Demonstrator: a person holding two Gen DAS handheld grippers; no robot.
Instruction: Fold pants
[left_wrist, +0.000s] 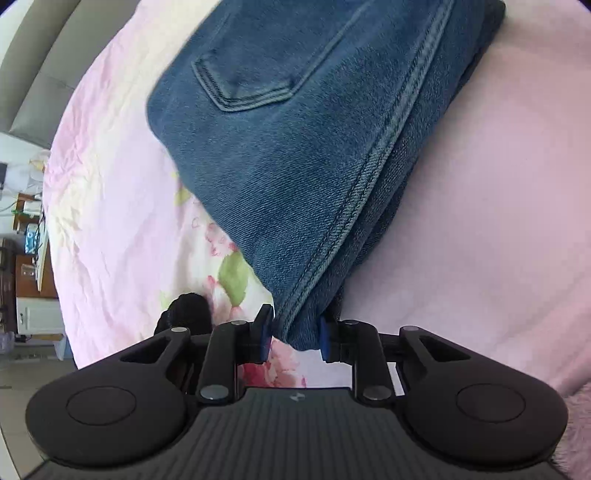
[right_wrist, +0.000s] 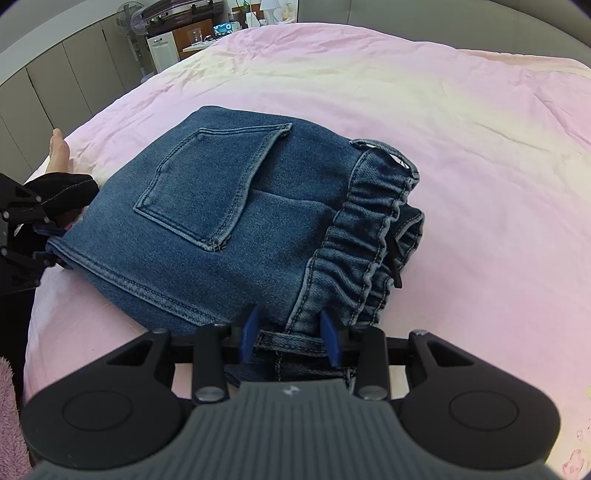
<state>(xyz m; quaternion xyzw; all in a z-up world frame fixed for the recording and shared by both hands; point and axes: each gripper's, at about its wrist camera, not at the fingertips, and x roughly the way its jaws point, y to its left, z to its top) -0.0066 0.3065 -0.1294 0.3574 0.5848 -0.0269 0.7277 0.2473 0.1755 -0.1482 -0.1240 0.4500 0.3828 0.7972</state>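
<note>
On bed (right_wrist: 443, 110) | both tools level, gripping folded pants (right_wrist: 229, 206) corners

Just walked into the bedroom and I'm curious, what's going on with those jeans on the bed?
A person holding a gripper in each hand is folding a pair of blue denim pants on a pink bedsheet. The pants already lie in a compact, layered bundle with the back pocket facing up. The left gripper has its fingers around a folded corner at one end, and the right gripper straddles the fabric at the elastic waistband. Neither end looks lifted off the bed.
</note>
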